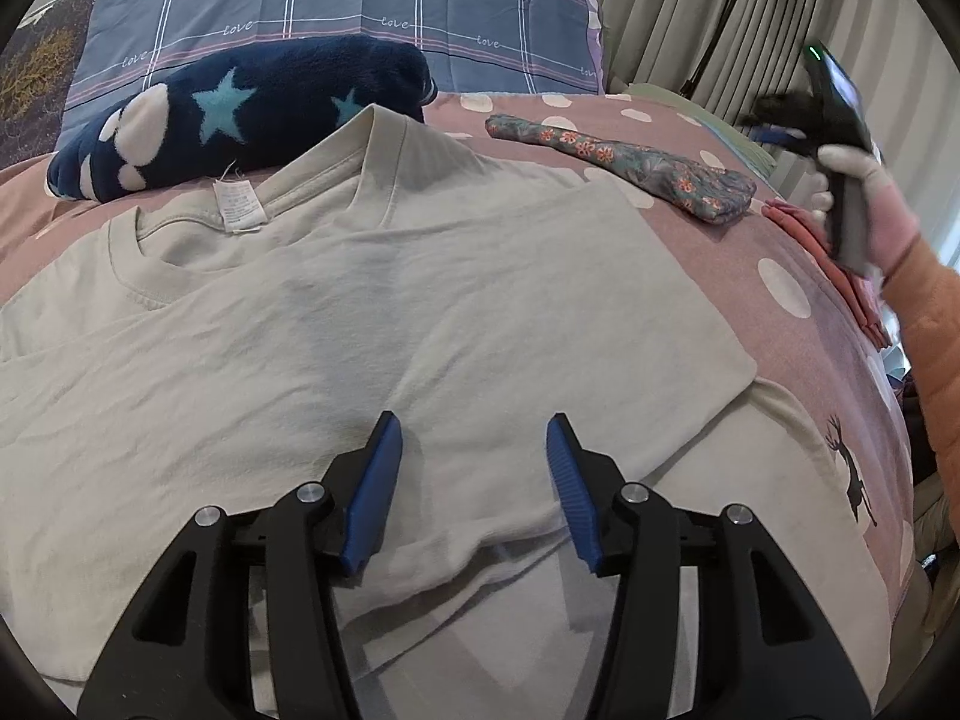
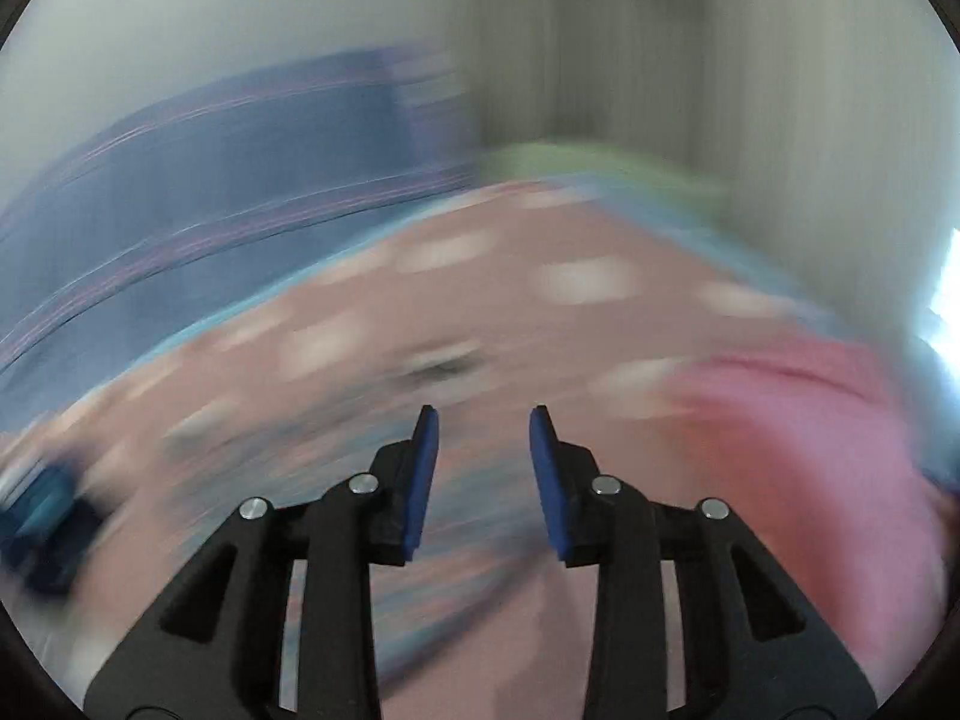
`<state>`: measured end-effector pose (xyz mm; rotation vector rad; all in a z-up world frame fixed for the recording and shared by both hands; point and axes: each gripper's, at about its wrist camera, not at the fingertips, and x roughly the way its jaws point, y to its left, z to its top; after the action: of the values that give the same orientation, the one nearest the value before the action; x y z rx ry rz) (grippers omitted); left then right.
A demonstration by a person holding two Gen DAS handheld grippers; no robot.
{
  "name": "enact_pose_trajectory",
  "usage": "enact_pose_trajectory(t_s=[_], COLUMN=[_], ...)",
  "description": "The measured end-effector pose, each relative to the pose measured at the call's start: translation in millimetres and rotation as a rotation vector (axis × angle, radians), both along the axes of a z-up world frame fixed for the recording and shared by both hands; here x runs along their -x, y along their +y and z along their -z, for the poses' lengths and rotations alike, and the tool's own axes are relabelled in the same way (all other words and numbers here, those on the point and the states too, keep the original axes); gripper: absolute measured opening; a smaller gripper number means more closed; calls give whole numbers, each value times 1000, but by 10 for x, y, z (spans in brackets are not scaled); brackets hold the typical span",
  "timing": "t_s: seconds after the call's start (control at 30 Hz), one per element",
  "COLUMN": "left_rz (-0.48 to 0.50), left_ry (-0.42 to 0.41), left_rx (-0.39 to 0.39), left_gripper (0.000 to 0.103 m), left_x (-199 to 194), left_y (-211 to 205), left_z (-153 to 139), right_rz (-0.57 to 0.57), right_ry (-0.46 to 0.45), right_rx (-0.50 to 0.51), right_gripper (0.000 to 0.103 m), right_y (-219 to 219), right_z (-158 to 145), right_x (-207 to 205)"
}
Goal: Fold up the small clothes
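Observation:
A pale beige T-shirt (image 1: 372, 324) lies spread on the pink dotted bedspread (image 1: 780, 372), its right side folded over, collar and label at the upper left. My left gripper (image 1: 474, 426) is open and empty, just above the shirt's lower middle. My right gripper (image 2: 483, 414) is open and empty; its view is badly motion-blurred. It hovers over the bedspread (image 2: 480, 276) with a pink garment (image 2: 798, 420) to its right. In the left wrist view the right gripper's body (image 1: 840, 138) is held in a gloved hand at the far right, above a pink garment (image 1: 840, 276).
A folded floral cloth (image 1: 636, 165) lies beyond the shirt. A navy star-patterned fleece (image 1: 240, 114) lies at the back left before a blue plaid pillow (image 1: 336, 6). Curtains and a floor lamp (image 1: 738, 6) stand at the back right.

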<state>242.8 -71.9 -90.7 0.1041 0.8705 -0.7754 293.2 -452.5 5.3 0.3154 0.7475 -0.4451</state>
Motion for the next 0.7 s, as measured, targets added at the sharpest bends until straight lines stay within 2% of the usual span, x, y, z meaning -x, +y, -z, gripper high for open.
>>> enact_pose_trajectory(t_s=[0.03,0.1,0.2,0.3,0.4,0.57,0.67,0.7], left_rz=[0,0,0,1,1,1,1,1], left_ry=[0,0,0,2,8,13,11,12], left_rx=[0,0,0,4,12,17,15,16], left_gripper=[52,52,52,52,52,52,52,52], left_x=[1,0,1,-4,-14,-34,-36,-34], left_y=[3,3,3,5,14,19,20,21], left_z=[0,4,4,0,-9,-11,-9,-8], right_rz=[-118,-244,-269,-289,-364,-421,-417,-420], right_ry=[47,160,327,407,469,561,575,583], right_rx=[-78,-125,-158,-263,-203,-178,-154,-145], right_gripper=[30,30,30,31,31,31,30,27], right_y=[197,599,858,901,1063,1277,1391,1438], right_z=[83,251,567,805,775,753,736,754], right_x=[-160,-449,-832,-956,-1007,-869,-770,-775])
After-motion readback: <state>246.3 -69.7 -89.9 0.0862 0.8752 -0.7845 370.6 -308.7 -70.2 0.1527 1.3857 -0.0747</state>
